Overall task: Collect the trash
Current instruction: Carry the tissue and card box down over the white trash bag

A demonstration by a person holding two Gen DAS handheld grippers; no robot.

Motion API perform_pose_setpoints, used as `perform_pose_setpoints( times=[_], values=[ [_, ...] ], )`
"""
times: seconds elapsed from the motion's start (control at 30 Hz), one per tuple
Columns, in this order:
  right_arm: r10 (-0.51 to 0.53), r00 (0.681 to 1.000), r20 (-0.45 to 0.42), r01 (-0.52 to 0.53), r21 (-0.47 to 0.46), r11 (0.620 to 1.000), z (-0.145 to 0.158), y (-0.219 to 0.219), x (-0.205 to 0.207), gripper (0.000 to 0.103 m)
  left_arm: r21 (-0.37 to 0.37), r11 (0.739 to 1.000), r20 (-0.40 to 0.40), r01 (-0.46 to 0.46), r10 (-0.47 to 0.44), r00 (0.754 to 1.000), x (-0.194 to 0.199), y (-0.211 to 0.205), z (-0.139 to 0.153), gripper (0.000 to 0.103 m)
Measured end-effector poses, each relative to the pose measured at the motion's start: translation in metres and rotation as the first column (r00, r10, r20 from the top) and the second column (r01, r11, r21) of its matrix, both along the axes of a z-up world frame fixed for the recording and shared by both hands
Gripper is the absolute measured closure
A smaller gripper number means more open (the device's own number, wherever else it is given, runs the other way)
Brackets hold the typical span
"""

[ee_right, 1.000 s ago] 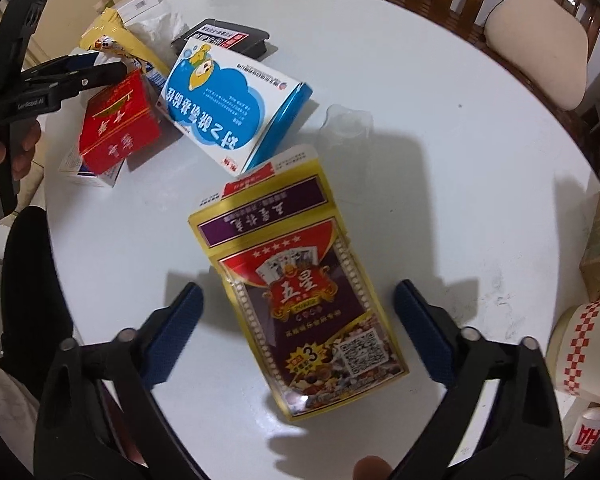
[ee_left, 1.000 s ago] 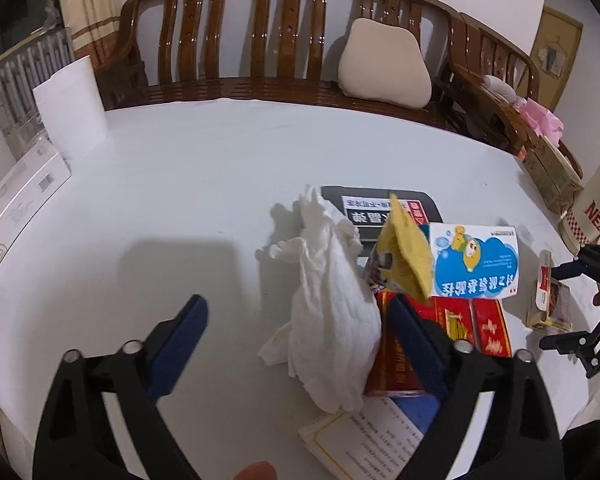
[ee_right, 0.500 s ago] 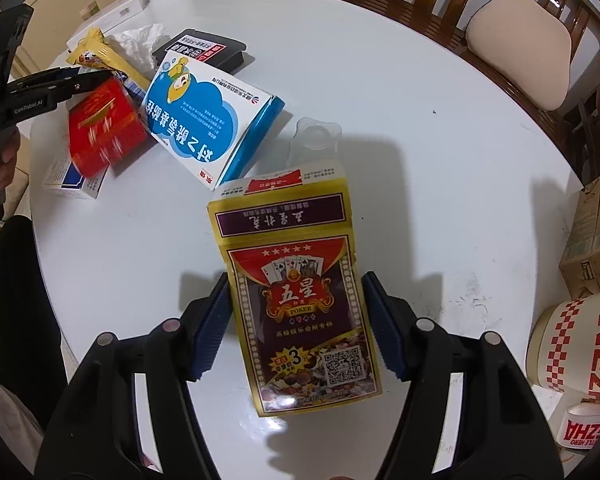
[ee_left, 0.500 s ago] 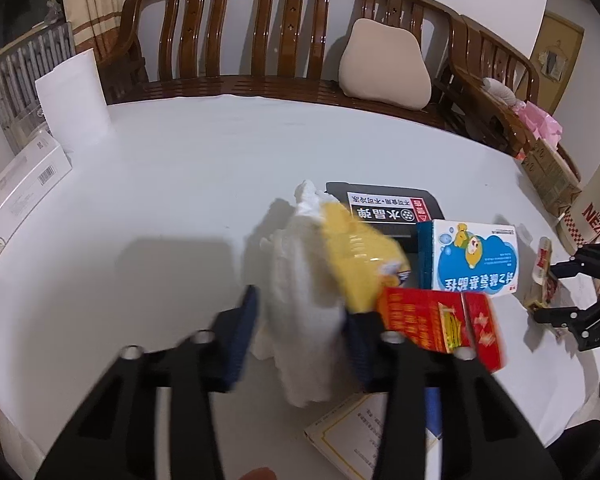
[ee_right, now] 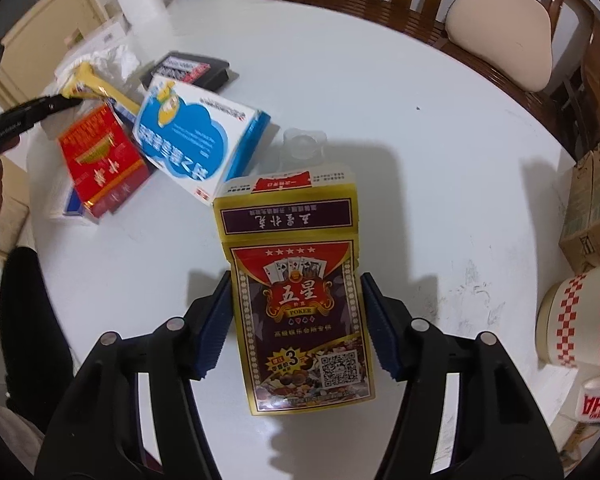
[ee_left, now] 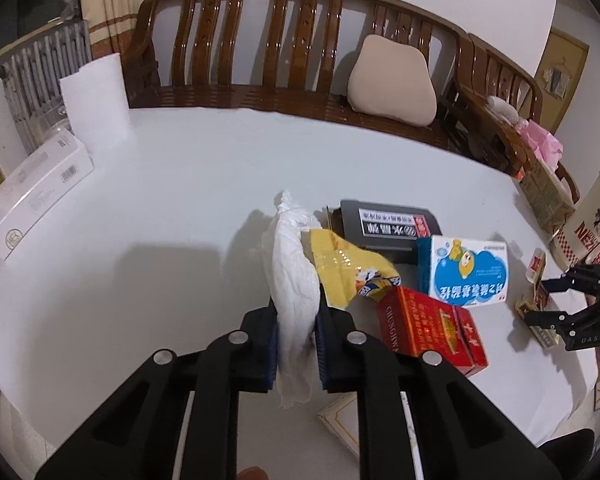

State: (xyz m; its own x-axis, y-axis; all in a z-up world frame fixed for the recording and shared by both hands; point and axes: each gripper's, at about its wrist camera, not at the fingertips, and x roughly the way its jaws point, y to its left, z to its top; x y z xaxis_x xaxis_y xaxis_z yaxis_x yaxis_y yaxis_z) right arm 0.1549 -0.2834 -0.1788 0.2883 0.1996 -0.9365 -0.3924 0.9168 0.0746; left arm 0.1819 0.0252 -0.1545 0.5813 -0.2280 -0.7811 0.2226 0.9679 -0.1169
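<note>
Both tongs have just closed: left (ee_left: 297,330) clamps one tissue (ee_left: 294,280), right (ee_right: 296,320) one card box (ee_right: 300,300).

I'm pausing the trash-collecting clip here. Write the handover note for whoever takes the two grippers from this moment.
Left gripper: jaws have just closed, pads pinching the crumpled tissue.
Right gripper: jaws have just been closing on the playing-card box; pads at its sides, contact not certain.
Loose on the white table: yellow wrapper, red box, blue-and-white medicine box, black box.
Done: tissue gripped. No bin in view.
Left: lift and bin both, then clear the rest.
</note>
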Motion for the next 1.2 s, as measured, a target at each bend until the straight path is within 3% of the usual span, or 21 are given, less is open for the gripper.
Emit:
perform_pose_setpoints(
  times=[0.5,1.2],
  values=[
    [-0.045,0.996,0.083,0.039,0.071,0.997,0.056,-0.006,-0.031,0.043,0.006,1.0,0.081,-0.024,0.024,0.996,-0.036,0.006,0.054,0.088],
    [-0.106,0.972,0.212,0.074,0.152,0.986,0.141,-0.016,-0.103,0.043,0.005,0.999,0.192,0.046,-0.046,0.98,-0.125,-0.016,0.131,0.088]
  ],
)
